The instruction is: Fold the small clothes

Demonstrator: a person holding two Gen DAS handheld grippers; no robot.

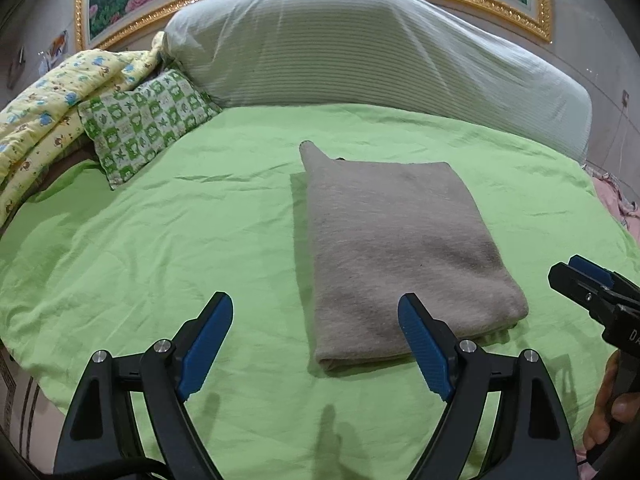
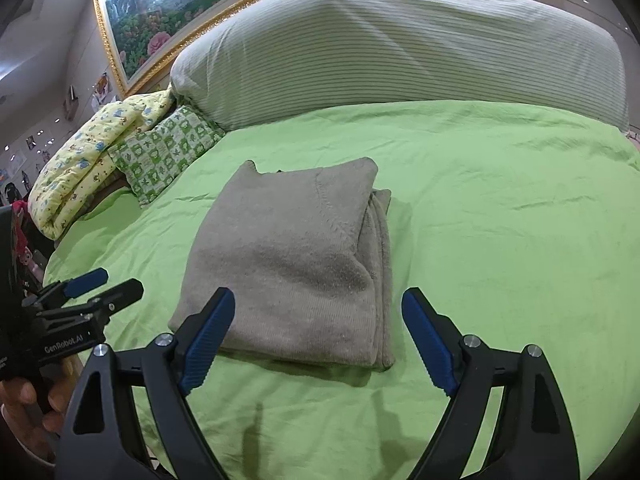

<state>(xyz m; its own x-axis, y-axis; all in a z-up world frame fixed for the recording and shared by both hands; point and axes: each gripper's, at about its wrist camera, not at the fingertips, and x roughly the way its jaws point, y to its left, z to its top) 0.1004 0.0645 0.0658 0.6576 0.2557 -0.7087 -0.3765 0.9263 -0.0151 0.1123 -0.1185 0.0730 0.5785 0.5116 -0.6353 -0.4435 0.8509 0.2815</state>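
The grey garment [image 1: 400, 256] lies folded into a thick oblong near the middle of the bed, its layers stacked and the folded edge toward the cameras; in the right wrist view a sleeve or side panel shows tucked along its right flank. One corner at the far end sticks out past the bundle, so the fold is tidy but not perfectly square. Lying flat and free, with nothing on it, it reads as a finished or near-finished fold.

The left gripper [image 1: 316, 340] hangs above the near edge of the garment with its fingers wide apart and nothing between them. The right gripper [image 2: 320, 340] does the same from the other side, fingers spread, pads clear of the cloth. Both point down at a slant, a stance that suits letting go and leaving the bundle undisturbed. A hand [image 1: 608, 404] grips the right tool's handle at the frame edge.

The sheet [image 1: 200, 240] is bright green, lightly creased, soft enough that a pressed fold will hold. Beyond it lies a long striped bolster [image 1: 360, 48], a green patterned pillow [image 1: 148, 120] and a yellow quilt [image 1: 52, 112] to the left. A gilt-framed flower painting [image 2: 168, 8] hangs on the wall behind
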